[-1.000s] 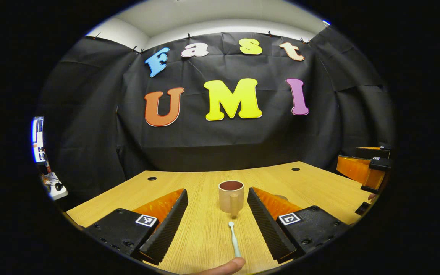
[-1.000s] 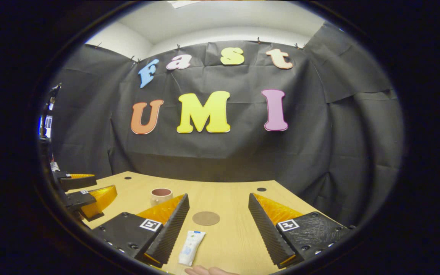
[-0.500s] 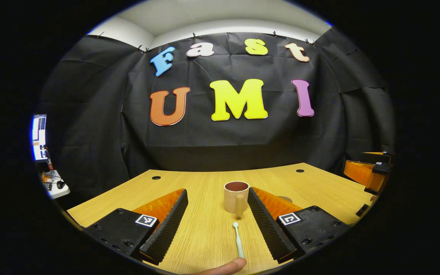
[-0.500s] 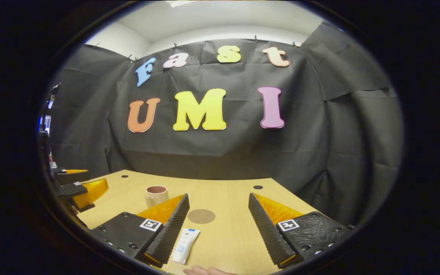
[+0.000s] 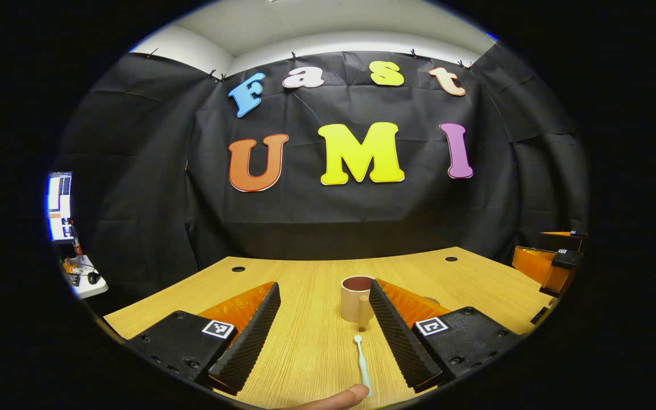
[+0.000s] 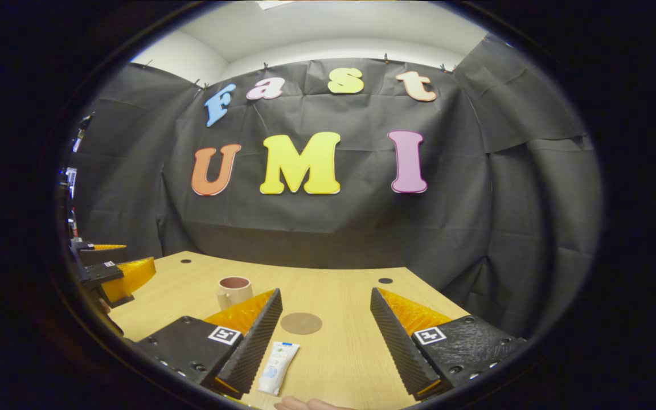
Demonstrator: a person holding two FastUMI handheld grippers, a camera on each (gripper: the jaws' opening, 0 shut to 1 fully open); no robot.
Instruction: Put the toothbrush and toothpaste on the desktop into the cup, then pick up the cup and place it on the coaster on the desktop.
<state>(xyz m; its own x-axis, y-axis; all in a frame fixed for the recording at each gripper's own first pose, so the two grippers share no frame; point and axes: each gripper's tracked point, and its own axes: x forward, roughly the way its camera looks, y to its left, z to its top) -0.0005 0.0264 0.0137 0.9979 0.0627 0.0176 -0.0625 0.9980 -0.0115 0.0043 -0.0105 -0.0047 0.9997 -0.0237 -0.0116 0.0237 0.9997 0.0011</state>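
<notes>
A: Where do the two tongs stand?

B: Both are spread wide and hold nothing. The left tongs hover low over the wooden tabletop. A pale toothbrush lies flat between their fingers, closer to the right finger, its head pointing toward a tan cup. The cup stands upright just beyond, its handle facing the camera.

A: And the other side?

B: The right tongs hover over a white toothpaste tube, which lies flat just beside their left finger. A round brown coaster sits farther off, and the cup is off to the left of it.

A: What could go wrong?

B: In my judgement, the toothbrush is thin and lies flat, so closing fingers may slide over it or flick it away. The tube sits off-centre, so a finger could land on it or shove it sideways. A careless reach could also tip the cup.
</notes>
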